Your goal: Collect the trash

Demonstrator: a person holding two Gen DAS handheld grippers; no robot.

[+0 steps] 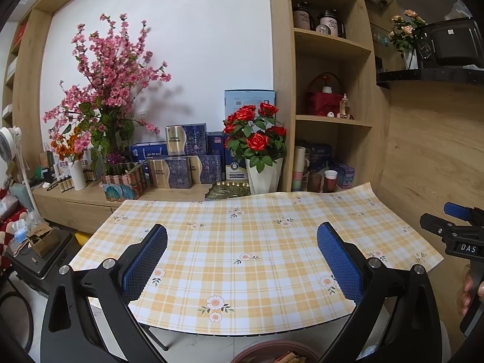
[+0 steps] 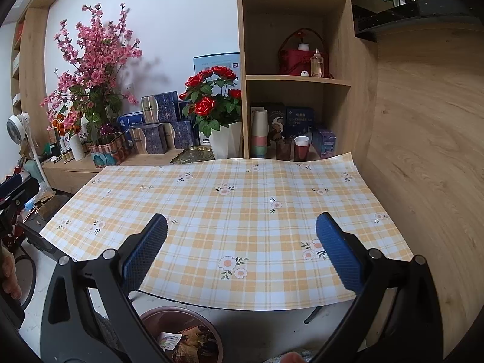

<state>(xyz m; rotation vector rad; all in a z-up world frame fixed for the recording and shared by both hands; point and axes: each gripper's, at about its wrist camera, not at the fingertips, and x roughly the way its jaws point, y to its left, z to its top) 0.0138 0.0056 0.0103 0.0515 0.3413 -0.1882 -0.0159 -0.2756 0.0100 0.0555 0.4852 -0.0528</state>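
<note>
Trash (image 2: 184,340) is seen binned (image 2: 148,317); both grippers (image 1: 242,260) (image 2: 242,254) are spread empty, so the bin could be knocked.

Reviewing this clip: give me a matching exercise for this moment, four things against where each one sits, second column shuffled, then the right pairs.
Things:
1. bin
2. red roses
3. stack of cups
4. left gripper

Places:
A. lowest shelf compartment, at its left side
B. open above the checked tablecloth
C. on the floor below the table's near edge, wrappers inside
D. white vase on the sideboard, left of the shelf unit

Pairs: 1-C, 2-D, 3-A, 4-B
</note>
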